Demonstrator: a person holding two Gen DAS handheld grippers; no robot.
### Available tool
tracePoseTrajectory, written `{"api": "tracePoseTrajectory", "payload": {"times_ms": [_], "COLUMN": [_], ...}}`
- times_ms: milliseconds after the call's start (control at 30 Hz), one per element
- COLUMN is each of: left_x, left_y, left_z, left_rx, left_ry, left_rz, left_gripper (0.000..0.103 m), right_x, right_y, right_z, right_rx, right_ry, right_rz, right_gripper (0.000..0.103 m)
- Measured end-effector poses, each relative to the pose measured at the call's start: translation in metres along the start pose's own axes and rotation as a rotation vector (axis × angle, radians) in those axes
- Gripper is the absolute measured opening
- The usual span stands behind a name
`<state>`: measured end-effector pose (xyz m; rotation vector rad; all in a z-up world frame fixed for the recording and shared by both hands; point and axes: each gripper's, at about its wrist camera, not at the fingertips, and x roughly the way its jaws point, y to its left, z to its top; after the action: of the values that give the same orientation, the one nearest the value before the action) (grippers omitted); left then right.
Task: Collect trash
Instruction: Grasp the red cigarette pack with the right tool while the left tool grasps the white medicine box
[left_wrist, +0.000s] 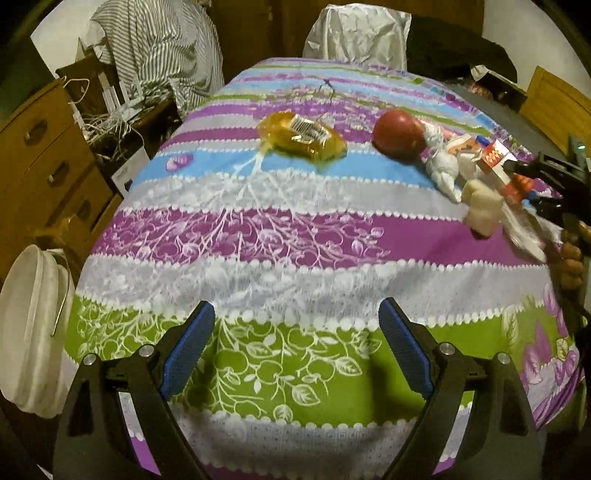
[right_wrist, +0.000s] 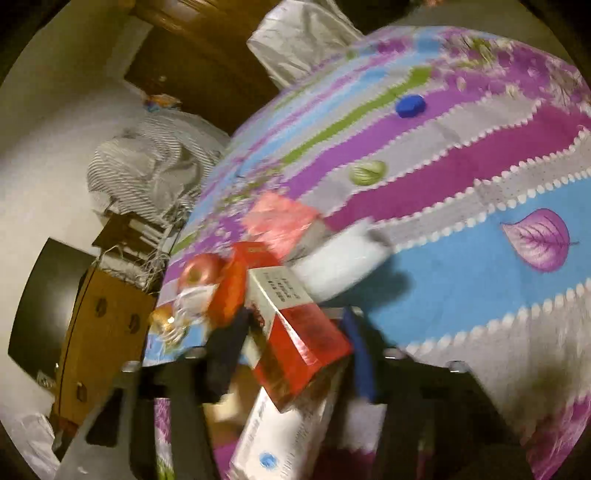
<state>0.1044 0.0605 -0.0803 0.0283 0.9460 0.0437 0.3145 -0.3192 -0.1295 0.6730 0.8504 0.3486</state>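
Observation:
My left gripper (left_wrist: 297, 325) is open and empty above the near part of the flowered tablecloth (left_wrist: 258, 236). Farther off lie a yellow plastic wrapper (left_wrist: 303, 138), a red apple (left_wrist: 399, 134), a knotted white bag (left_wrist: 441, 162) and a cream block (left_wrist: 482, 208). My right gripper (left_wrist: 532, 184) comes in from the right edge, shut on a red and white carton (left_wrist: 498, 162). In the blurred right wrist view that carton (right_wrist: 295, 328) sits between the jaws, with a white packet (right_wrist: 284, 439) below it. The apple (right_wrist: 199, 273) lies beyond.
A white bucket (left_wrist: 33, 332) stands at the table's left edge. A wooden drawer chest (left_wrist: 48, 173) and tangled cables (left_wrist: 110, 125) are at the left. A blue cap (right_wrist: 410, 105), a pink packet (right_wrist: 280, 218) and a white cloth (right_wrist: 340, 258) lie on the tablecloth.

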Motion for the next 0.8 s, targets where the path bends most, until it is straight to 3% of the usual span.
{"api": "tracePoseTrajectory", "payload": {"times_ms": [33, 233, 333, 367, 500, 633, 733, 800], "left_x": [0.0, -0.004, -0.005, -0.005, -0.001, -0.005, -0.013, -0.019], "left_y": [0.0, -0.004, -0.007, -0.007, -0.011, -0.009, -0.008, -0.007], "left_z": [-0.001, -0.006, -0.009, -0.009, -0.014, -0.021, -0.024, -0.023], "left_rx": [0.003, 0.009, 0.01, 0.009, 0.009, 0.012, 0.018, 0.014], "left_ry": [0.002, 0.006, 0.013, 0.015, 0.018, 0.017, -0.006, -0.028], "left_rz": [0.002, -0.025, -0.032, -0.035, -0.026, -0.034, -0.046, -0.062], "left_gripper": [0.087, 0.087, 0.087, 0.087, 0.087, 0.087, 0.087, 0.087], "right_x": [-0.002, -0.048, -0.075, -0.083, -0.085, -0.089, -0.119, -0.141], "right_y": [0.01, 0.055, 0.07, 0.075, 0.086, 0.102, 0.095, 0.08], "right_z": [-0.01, -0.099, -0.133, -0.141, -0.138, -0.11, -0.105, -0.108], "right_rx": [-0.04, -0.095, -0.041, -0.042, -0.047, -0.149, -0.164, -0.143], "right_ry": [0.021, 0.021, -0.015, -0.028, -0.084, -0.178, -0.225, -0.207], "right_rz": [-0.001, -0.011, 0.092, 0.081, 0.065, -0.032, -0.06, -0.064], "right_gripper": [0.024, 0.024, 0.024, 0.023, 0.023, 0.023, 0.023, 0.023]}}
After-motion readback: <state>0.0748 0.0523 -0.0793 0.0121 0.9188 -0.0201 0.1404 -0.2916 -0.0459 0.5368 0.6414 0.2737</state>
